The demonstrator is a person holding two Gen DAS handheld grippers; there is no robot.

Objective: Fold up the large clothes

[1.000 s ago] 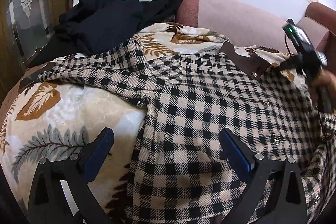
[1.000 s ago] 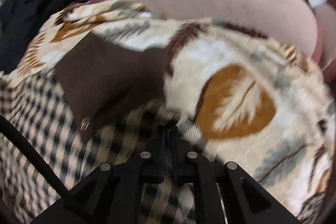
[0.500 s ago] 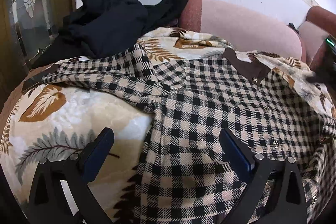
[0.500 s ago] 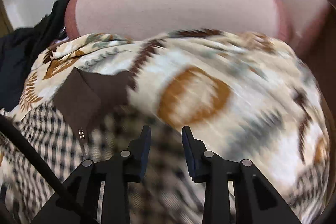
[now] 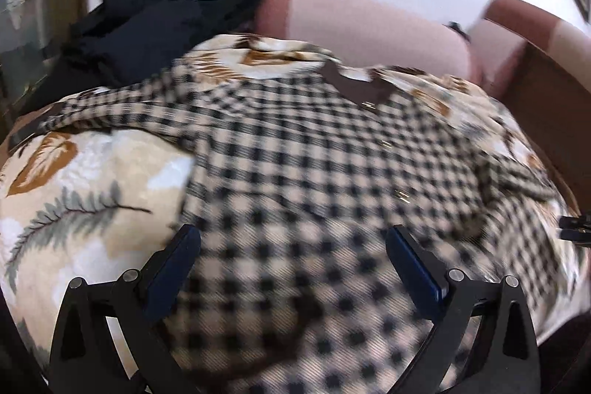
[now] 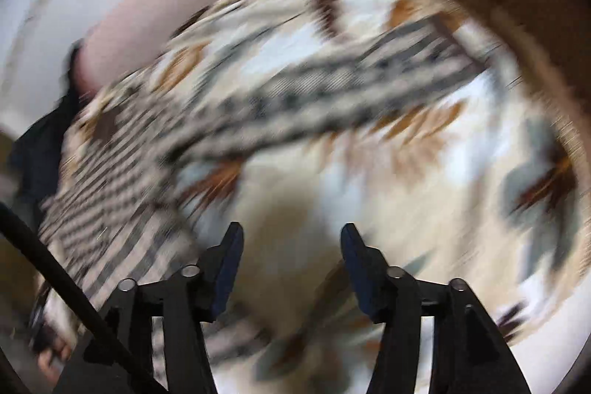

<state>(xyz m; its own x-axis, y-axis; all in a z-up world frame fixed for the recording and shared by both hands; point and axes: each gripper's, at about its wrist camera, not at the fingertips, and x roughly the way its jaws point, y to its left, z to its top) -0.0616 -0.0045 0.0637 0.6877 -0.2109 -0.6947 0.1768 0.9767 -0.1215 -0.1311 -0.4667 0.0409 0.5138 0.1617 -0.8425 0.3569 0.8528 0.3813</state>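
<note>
On the leaf-print blanket (image 5: 92,168) sprawls a checked shirt (image 5: 295,180); both grippers' fingers spread, right opening.

Your two wrist cameras looked steeply down, close over the checked shirt (image 5: 314,172) and leaf-print blanket (image 6: 424,209), which both views shared.

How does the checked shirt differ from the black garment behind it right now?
The beige-and-black checked shirt lies spread across the leaf-print blanket; the plain black garment sits bunched in a heap behind it. The shirt has a brown collar and metal snaps; the black one shows no trim. Neither is folded or held.
</note>
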